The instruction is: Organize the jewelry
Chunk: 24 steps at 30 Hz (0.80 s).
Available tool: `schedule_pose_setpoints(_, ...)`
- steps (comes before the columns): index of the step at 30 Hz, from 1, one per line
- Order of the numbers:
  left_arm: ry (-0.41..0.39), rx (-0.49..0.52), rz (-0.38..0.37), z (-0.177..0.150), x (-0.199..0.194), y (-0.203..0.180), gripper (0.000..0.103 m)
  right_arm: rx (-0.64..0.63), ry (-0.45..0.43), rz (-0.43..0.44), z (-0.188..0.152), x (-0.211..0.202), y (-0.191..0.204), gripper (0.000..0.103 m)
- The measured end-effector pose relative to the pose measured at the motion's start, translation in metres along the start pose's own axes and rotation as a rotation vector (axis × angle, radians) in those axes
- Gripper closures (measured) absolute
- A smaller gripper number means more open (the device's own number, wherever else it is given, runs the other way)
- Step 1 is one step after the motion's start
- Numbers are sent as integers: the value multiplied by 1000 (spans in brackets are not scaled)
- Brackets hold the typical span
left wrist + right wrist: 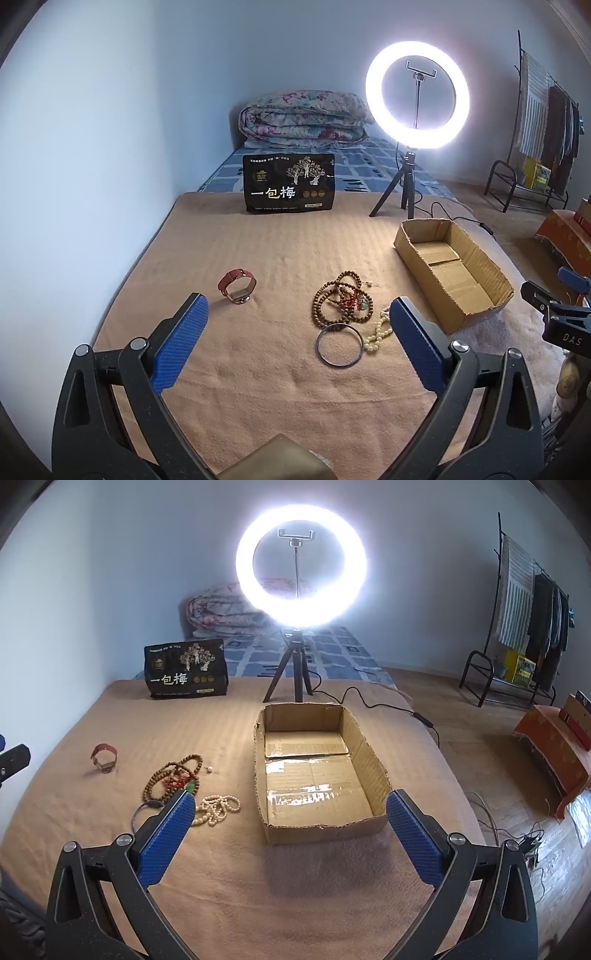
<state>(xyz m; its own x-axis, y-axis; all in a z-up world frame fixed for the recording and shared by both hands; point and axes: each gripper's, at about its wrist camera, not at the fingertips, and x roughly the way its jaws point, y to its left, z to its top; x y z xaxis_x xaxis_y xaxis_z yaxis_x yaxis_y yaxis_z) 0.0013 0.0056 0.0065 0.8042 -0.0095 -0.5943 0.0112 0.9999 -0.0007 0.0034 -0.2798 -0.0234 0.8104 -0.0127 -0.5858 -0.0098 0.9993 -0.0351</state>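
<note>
Red watch (236, 286), brown beads (341, 301), blue-padded left claw (299, 321)

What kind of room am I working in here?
Most likely a home bedroom: the work surface is a bed under a tan blanket, a folded floral quilt lies at its far end, and a clothes rack stands by the wall.

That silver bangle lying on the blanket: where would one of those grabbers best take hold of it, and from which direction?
The metal bangle lies flat on the blanket, a thin open hoop. I would come straight down from above and pinch its near rim, one finger inside the hoop and one outside. The far rim sits close against the wooden beads and the right side nears the white beads, so the near side looks freest. The left gripper is open, nearest.
</note>
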Motion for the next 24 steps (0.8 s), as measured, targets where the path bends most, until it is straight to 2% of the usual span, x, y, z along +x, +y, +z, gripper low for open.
schedule_pose_setpoints(24,-10,-6,0,2,-6,-2,3,9,2,4,1,-1,-1,0)
